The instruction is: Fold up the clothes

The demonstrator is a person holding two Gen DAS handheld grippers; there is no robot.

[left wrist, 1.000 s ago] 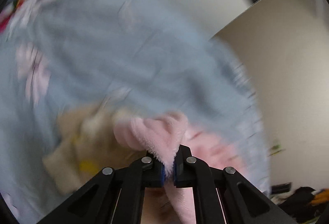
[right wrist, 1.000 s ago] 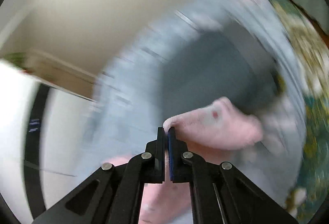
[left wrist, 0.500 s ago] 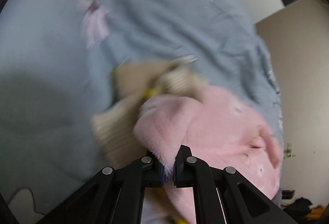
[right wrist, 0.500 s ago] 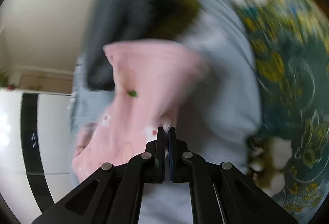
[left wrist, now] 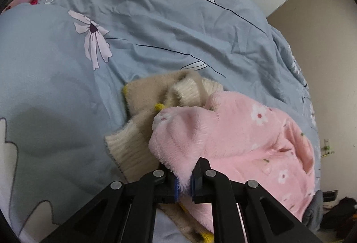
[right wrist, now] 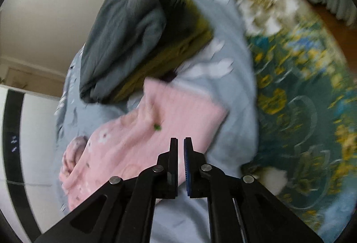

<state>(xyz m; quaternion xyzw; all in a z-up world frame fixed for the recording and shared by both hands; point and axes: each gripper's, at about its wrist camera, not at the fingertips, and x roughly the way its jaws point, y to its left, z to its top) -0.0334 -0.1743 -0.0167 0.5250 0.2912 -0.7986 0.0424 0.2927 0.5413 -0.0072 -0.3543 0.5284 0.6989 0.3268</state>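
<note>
Right wrist: fingers (right wrist: 181, 142) have released pink garment (right wrist: 138, 140).

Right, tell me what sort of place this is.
Most likely a bedroom: clothes lie on a bed under a pale blue flower-printed quilt cover, a green patterned carpet covers the floor beside it, and a fluffy pink flowered garment sits by a folded grey and olive clothes stack.

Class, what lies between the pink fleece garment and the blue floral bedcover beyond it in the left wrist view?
A beige knitted sweater, partly under the pink fleece garment.
</note>
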